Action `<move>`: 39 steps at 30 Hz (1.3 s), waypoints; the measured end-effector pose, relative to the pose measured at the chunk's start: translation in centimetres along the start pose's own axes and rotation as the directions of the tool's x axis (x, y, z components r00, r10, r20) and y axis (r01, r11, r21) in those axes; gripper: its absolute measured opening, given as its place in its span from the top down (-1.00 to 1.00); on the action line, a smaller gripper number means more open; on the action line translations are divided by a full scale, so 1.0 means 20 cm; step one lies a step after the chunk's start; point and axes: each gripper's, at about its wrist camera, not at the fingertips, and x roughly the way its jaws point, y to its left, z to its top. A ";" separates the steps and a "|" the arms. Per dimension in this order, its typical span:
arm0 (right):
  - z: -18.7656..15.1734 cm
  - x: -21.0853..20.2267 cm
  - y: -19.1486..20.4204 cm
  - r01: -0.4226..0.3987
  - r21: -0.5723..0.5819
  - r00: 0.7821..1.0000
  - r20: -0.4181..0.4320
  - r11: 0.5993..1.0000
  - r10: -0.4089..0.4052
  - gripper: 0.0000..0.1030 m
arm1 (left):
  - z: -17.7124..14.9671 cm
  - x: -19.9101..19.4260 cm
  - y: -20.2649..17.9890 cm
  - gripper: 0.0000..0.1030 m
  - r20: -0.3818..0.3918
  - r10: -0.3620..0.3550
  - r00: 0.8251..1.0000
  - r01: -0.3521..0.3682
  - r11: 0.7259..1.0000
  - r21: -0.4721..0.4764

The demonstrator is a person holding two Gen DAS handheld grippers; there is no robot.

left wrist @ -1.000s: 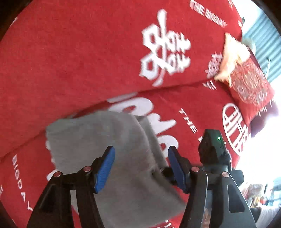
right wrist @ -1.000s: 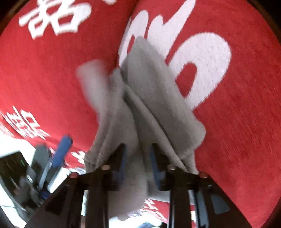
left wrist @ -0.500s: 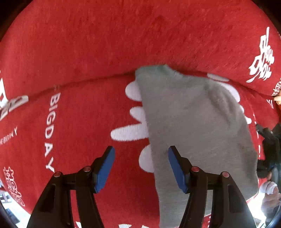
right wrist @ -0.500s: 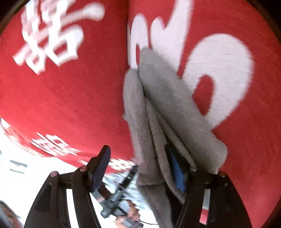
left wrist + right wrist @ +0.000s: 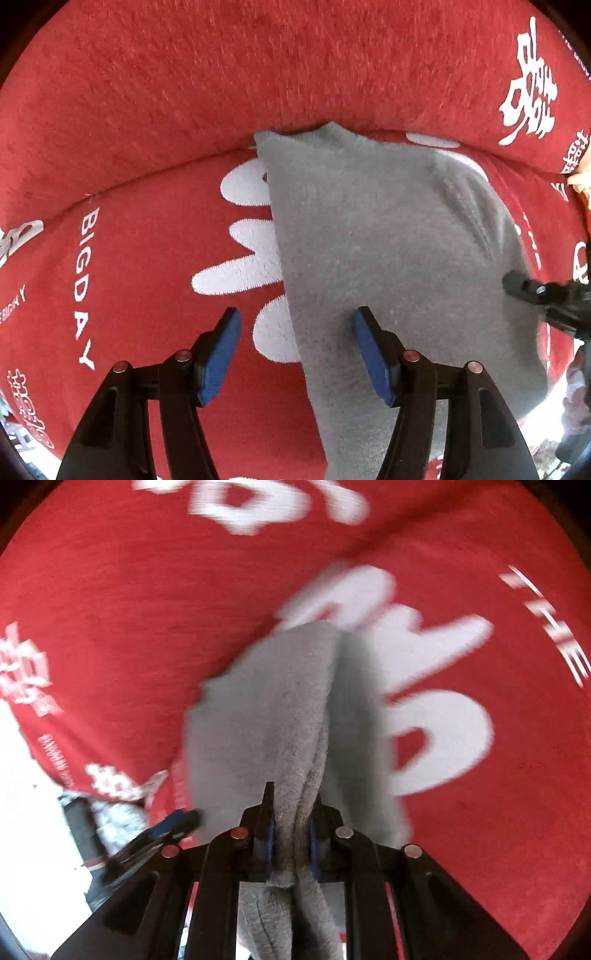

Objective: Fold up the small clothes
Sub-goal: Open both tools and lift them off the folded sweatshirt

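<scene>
Left wrist view: left gripper pointing down over red cover w/ white lettering; blue pads spread wide, just opened further, nothing pinched. Grey garment lying flat on red cover, its left edge running between the pads, one pad over the garment, the other over bare cover; contact w/ cloth not discernible. Far corner of garment at the crease in the red cover. Tip of right gripper at garment's right edge. Cream-coloured item at frame edge, well apart from garment, too cropped to identify.

Right wrist view (motion-blurred): right gripper pressed together on a bunched fold of the grey garment, jaws just closed further w/ cloth between the pads. Rest of garment trailing away from the jaws onto red cover, covering part of the large white letters. Left gripper visible just beside garment's near-left edge, blurred; state not readable here.
</scene>
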 end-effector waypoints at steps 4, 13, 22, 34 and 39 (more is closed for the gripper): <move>0.00 -0.03 -0.09 -0.021 0.076 1.000 -0.003 0.997 0.021 0.59 | 0.01 -0.01 0.02 -0.51 -0.007 0.004 1.000 -0.004 1.000 -0.009; -0.12 -0.18 0.06 0.100 -0.061 0.995 0.012 0.993 -0.099 0.52 | -0.06 -0.07 0.05 -0.51 -0.045 0.047 0.998 -0.047 0.999 0.004; 0.12 0.00 0.02 0.034 0.006 0.999 -0.026 0.999 -0.034 0.31 | -0.05 -0.08 0.09 -0.51 -0.022 0.085 0.996 -0.087 0.992 -0.088; 0.10 0.00 0.08 0.185 -0.138 0.982 -0.001 0.973 -0.187 0.83 | -0.05 -0.03 0.07 -0.51 -0.021 0.154 0.988 -0.155 0.986 -0.056; -0.01 -0.12 0.14 0.178 -0.189 0.983 -0.005 0.966 -0.182 0.81 | -0.11 -0.09 0.08 -0.51 -0.050 0.083 0.995 -0.085 0.995 -0.045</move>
